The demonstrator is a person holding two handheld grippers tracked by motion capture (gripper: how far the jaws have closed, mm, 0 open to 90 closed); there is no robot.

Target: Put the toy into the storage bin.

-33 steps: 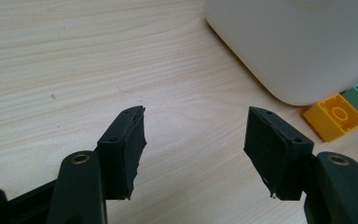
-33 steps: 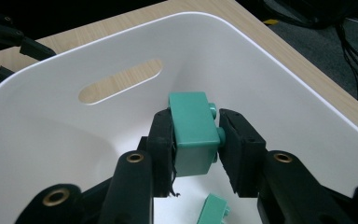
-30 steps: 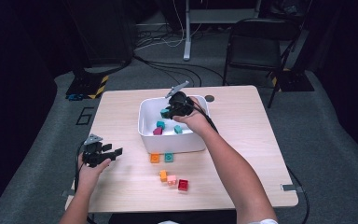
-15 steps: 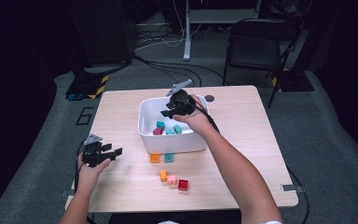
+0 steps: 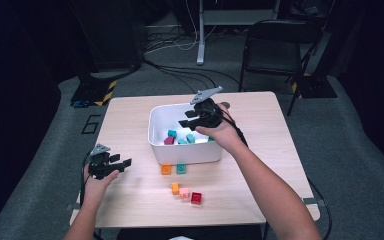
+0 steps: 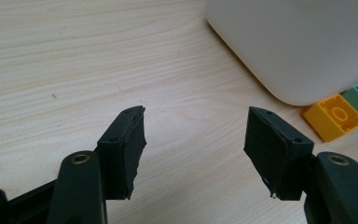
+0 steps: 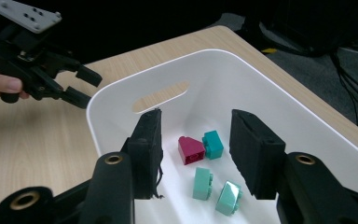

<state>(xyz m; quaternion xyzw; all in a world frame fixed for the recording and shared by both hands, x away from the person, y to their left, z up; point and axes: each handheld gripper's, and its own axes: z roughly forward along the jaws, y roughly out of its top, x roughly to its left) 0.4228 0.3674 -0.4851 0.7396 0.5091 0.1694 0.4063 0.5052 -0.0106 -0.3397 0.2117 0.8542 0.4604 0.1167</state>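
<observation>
My right hand-held gripper (image 5: 187, 123) hangs over the white bin (image 5: 156, 131), jaws just been opening, nothing between them. Below in the bin lie a magenta brick (image 7: 190, 150) and teal bricks (image 7: 213, 143). My left hand-held gripper (image 5: 125, 164) sits open and empty near the tabletop (image 5: 130, 115), an orange brick (image 6: 334, 116) just beside the bin.

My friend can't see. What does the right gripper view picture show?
Two open black jaws of the right gripper hang over a white bin with a dark red block and three teal blocks inside. The left gripper waits farther off over the wooden table.
</observation>
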